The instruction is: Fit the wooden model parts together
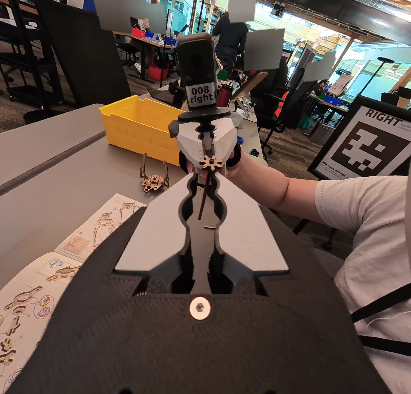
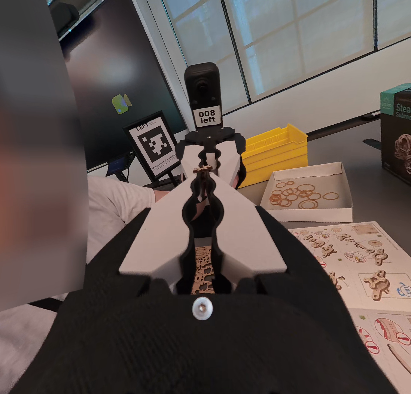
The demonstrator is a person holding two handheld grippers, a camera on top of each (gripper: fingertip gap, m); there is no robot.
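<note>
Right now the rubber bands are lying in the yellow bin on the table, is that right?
No. The rubber bands are lying in the white cardboard tray on the table, beside the yellow bin; the right wrist view shows it.

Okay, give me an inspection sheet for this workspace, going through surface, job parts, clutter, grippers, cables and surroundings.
Surface: grey table, mostly bare on its far left.
Job's things: small wooden gear on a thin dark rod, held between the two grippers; part-built wooden assembly on the table; cut-out wooden sheet below the right gripper.
Clutter: instruction sheets, yellow bin, white tray of rubber bands, kit box.
Grippers: left gripper shut on the rod; right gripper shut at the gear end.
Cables: nothing seen.
Surroundings: framed marker sign, desks and seated people behind.
</note>
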